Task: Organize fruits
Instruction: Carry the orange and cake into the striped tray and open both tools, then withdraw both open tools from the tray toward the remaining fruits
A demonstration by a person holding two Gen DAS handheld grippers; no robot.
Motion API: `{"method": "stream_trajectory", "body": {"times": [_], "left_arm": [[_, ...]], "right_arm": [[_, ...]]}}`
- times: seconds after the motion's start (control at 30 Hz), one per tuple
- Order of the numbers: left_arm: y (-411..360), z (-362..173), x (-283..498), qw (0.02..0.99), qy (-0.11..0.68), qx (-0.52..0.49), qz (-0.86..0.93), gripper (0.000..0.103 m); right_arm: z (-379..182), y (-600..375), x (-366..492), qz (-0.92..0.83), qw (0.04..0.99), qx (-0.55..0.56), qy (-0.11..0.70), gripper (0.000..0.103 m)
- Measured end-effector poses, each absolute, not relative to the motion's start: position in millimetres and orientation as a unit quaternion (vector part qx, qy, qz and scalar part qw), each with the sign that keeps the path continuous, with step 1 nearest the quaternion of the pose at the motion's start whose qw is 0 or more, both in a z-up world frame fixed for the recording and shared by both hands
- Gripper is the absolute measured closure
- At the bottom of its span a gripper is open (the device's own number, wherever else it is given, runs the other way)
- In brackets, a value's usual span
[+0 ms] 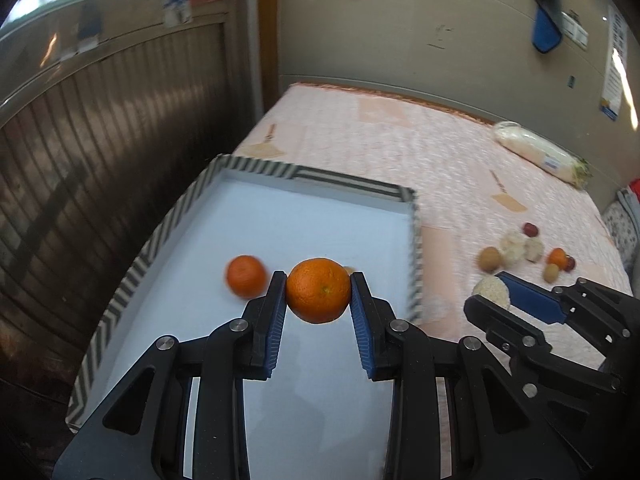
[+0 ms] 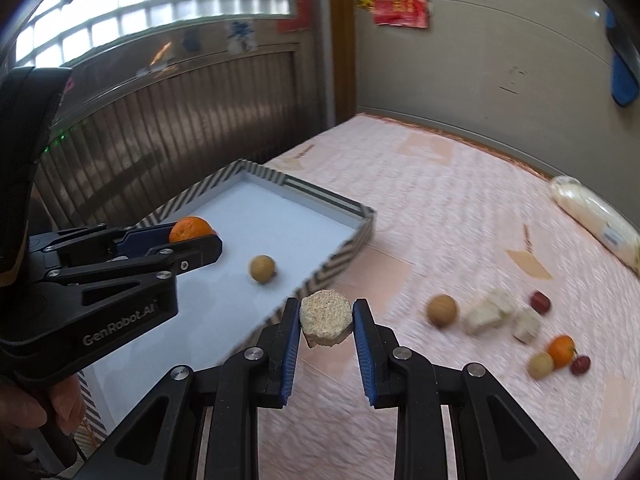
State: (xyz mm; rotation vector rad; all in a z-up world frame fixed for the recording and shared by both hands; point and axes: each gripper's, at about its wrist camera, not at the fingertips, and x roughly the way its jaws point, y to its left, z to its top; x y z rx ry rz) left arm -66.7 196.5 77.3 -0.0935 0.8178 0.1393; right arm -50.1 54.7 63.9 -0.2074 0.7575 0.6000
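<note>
My left gripper (image 1: 318,294) is shut on an orange (image 1: 318,290) and holds it above the white tray with the striped rim (image 1: 256,168). A second orange (image 1: 245,276) lies in the tray to its left. In the right wrist view a round tan fruit (image 2: 262,268) also lies in the tray (image 2: 328,204). My right gripper (image 2: 326,320) is shut on a pale grainy hexagonal piece (image 2: 326,317), just outside the tray's right wall, above the pink bedspread (image 2: 460,208). The left gripper with its orange (image 2: 190,229) shows at the left of that view.
Loose fruit lies on the bedspread to the right: a tan round fruit (image 2: 441,310), pale chunks (image 2: 490,312), a small orange (image 2: 561,350), red dates (image 2: 540,302) and a pale round fruit (image 2: 541,365). A wrapped white radish (image 1: 538,154) lies near the wall.
</note>
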Motion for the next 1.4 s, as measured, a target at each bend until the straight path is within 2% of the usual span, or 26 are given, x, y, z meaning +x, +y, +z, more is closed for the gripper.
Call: {"method": "stream_trajectory", "body": {"times": [0.83,0.9,0.97,1.03,1.1,1.4], "left_arm": [[259.0,29.5,-56.5,0.871,0.469,-0.099,0.106,0.071],[261.2,28.4,-56.0,0.87,0.471,-0.102,0.108,0.066],[262.7,29.3,-56.4,0.87,0.469,-0.107,0.107,0.047],[264.0,32.3,-58.1,0.873,0.462,-0.114,0.104,0.042],[263.0,36.7,-59.9,0.877,0.455,-0.111,0.109,0.042],[241.3,55.6,-65.8,0.892,0.429,-0.103,0.1,0.042]], "right_arm": [[12.6,161.6,-32.0,0.367,0.816,-0.175,0.412,0.078],[8.2,165.8,-30.7,0.371,0.813,-0.179,0.411,0.078],[8.0,166.9,-30.6,0.368,0.819,-0.181,0.401,0.076],[7.9,165.0,-28.8,0.372,0.819,-0.174,0.4,0.072],[9.5,162.7,-28.9,0.373,0.821,-0.169,0.398,0.064],[38.3,122.7,-43.8,0.347,0.85,-0.142,0.37,0.063]]}}
